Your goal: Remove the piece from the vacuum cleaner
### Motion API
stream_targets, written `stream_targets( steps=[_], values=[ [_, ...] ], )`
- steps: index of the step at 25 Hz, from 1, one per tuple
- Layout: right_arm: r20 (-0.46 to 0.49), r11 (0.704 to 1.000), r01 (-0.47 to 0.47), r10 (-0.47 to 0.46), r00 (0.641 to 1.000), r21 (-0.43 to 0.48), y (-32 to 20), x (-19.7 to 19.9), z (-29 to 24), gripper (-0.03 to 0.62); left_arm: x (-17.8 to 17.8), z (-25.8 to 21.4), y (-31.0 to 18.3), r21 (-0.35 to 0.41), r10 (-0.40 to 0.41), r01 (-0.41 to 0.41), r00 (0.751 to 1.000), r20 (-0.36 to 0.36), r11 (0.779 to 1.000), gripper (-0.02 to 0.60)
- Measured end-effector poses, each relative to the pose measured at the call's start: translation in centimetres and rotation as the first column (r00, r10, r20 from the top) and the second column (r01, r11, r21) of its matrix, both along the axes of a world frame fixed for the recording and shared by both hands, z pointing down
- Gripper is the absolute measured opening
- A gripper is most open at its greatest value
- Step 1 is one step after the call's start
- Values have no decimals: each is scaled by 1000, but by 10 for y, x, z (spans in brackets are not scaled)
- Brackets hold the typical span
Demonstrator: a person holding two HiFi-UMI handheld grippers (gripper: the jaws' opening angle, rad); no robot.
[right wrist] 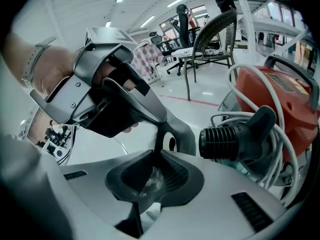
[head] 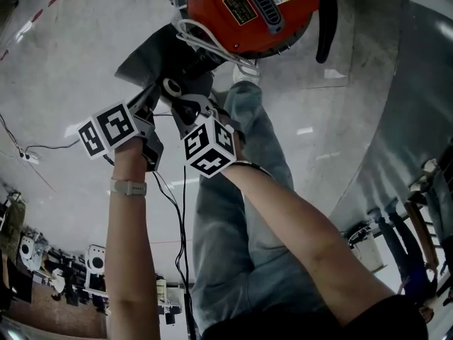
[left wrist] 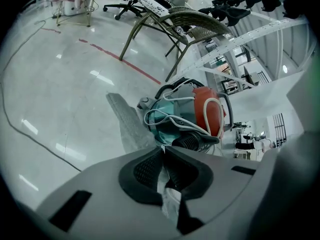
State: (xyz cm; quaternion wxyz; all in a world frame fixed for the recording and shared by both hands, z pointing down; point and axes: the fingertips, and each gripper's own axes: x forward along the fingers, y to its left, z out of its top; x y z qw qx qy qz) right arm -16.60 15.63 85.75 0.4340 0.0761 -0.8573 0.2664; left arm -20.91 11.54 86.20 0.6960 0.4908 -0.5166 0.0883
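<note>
The vacuum cleaner (head: 248,9) has a red top and a teal body (left wrist: 172,126), with a white cord (left wrist: 170,115) looped over it. Its black ribbed hose end (right wrist: 230,140) hangs free. A flat grey piece (head: 148,59) with a white-rimmed round hole (right wrist: 172,143) lies beside the body, clear of it. My left gripper (head: 157,96) is shut on a thin edge of that piece (left wrist: 129,126). My right gripper (right wrist: 155,156) is shut on it too, just under the hole. Both grippers sit close together below the vacuum, the right gripper (head: 185,108) to the right.
I stand on a glossy pale floor (left wrist: 60,84) with a red tape line (left wrist: 135,66) and a thin cable (left wrist: 20,119). A wicker chair (left wrist: 190,24) stands behind the vacuum. The person's jeans-clad leg (head: 241,218) is under the arms. A grey partition (head: 417,83) rises at the right.
</note>
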Motion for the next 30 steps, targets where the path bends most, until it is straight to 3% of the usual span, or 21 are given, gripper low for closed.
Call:
stream_targets(
  steps=[10,16,30],
  values=[
    [26,996,93,-94,995,16,22,-6,-20,60,-11,-21,28,24,-100,101,995,-28,995,41],
    [17,990,124,-126,992,71,17,3,-54,55,-4,-56,27,65,-173,177,983,-64,982,43],
    [5,979,152,-154,988,135,-23,53,-177,47,45,-183,-10,218,-166,197,974,-153,956,49]
  ],
)
